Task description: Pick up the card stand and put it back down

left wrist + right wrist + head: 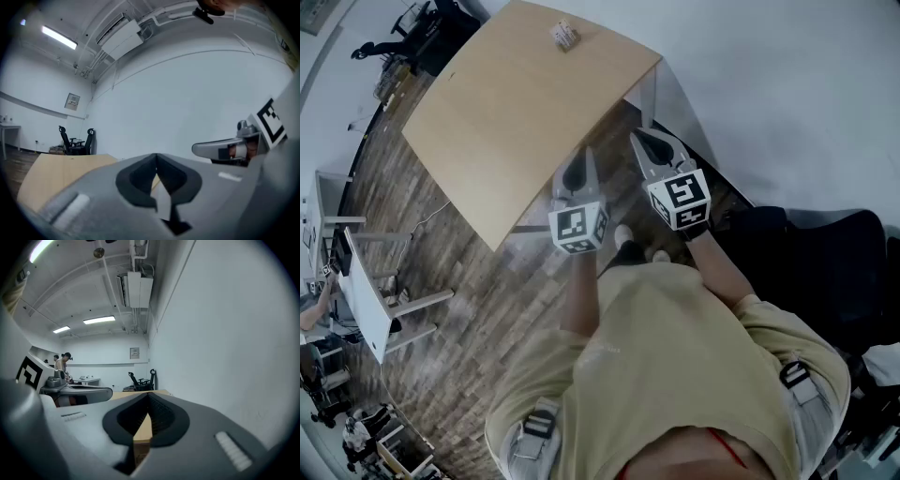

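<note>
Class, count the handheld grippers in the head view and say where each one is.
2. The left gripper and right gripper are side by side by the table's near edge.

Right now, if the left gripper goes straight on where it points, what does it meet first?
Probably the white wall. The left gripper, shut and empty, points about level over the table, with nothing nearer in line. The card stand sits roughly ahead but lower; height is unclear.
</note>
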Action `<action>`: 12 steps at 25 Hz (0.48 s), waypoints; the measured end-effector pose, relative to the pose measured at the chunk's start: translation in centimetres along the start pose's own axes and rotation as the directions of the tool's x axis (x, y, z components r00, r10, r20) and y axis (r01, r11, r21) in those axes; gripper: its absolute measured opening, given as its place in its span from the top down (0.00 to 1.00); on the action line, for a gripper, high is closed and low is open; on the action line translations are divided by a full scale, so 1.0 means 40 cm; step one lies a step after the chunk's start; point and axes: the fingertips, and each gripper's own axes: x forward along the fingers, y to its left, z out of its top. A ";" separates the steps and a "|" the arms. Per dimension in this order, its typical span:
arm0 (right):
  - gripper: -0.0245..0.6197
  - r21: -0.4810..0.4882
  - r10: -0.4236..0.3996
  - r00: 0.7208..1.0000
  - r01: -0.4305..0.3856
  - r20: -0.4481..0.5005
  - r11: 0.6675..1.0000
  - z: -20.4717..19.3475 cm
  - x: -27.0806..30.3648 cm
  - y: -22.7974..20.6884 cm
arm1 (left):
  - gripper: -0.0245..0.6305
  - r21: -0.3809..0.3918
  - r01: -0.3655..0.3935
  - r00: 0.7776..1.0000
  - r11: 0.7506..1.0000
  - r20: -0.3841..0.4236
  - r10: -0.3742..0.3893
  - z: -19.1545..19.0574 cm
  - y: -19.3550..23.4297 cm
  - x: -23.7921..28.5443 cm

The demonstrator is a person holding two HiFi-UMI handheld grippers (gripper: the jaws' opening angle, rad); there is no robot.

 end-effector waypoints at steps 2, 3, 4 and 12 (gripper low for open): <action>0.95 0.002 -0.016 1.000 0.016 0.002 1.000 0.016 0.034 -0.010 | 0.96 -0.010 0.003 1.000 1.000 0.000 -0.003 0.013 0.033 0.020; 0.95 0.001 -0.020 1.000 0.020 0.003 1.000 0.023 0.052 -0.012 | 0.96 -0.014 0.002 1.000 1.000 0.001 -0.002 0.018 0.051 0.029; 0.95 0.000 -0.021 1.000 0.021 0.002 1.000 0.029 0.072 -0.013 | 0.96 -0.017 0.001 1.000 1.000 0.003 -0.001 0.023 0.069 0.039; 0.95 -0.033 0.018 1.000 -0.018 0.001 0.999 0.061 0.233 0.037 | 0.96 -0.044 -0.013 0.999 0.999 0.041 0.015 0.051 0.215 0.103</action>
